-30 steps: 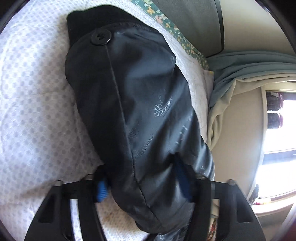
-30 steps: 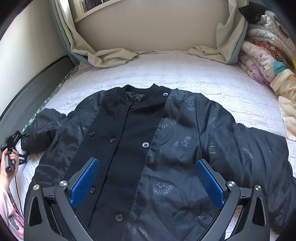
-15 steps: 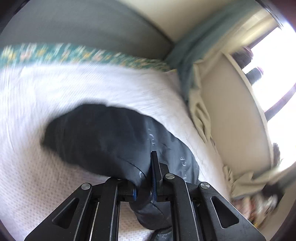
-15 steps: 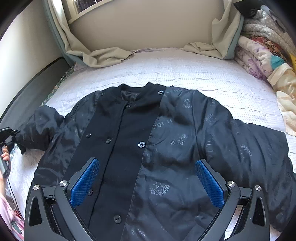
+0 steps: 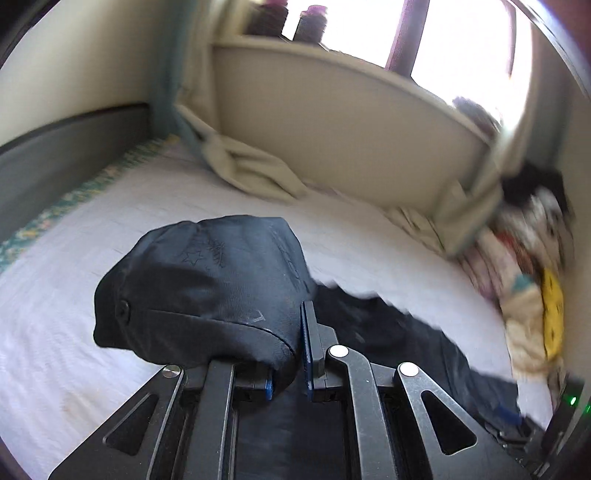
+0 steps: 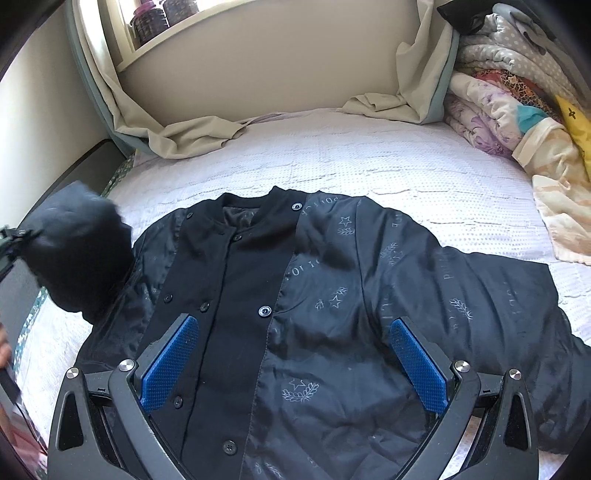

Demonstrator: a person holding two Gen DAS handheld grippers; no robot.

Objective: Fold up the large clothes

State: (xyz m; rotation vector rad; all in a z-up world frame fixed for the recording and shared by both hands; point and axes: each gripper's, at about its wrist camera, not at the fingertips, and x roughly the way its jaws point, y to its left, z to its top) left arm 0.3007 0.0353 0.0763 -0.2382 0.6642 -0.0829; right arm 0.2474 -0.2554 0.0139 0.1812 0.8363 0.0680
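Black jacket (image 6: 295, 314) lies front-up on the white bedspread (image 6: 369, 166), collar toward 12 o'clock, button placket running approx. 12 to 6. 1 sleeve (image 6: 517, 306) stretches flat toward 3 o'clock. The other sleeve (image 5: 207, 288) is lifted off the bed at 9 o'clock in the right wrist view, bunched into a dark lump w/ a cuff button showing.

Left gripper (image 5: 290, 354) has its jaws clamped tight on that raised sleeve, fabric pinched between the blue pads. Right gripper (image 6: 295, 365) hangs over the jacket's lower front at 6 o'clock, jaws spread wide, blue pads (image 6: 170, 363) apart, nothing held.

Beige curtains (image 6: 177, 133) pool at the bed's far edge, 11 and 1 o'clock. Stack of folded blankets (image 6: 517, 110) sits at 2 o'clock. 2 dark jars (image 6: 162, 14) on the window ledge, approx. 11 o'clock.
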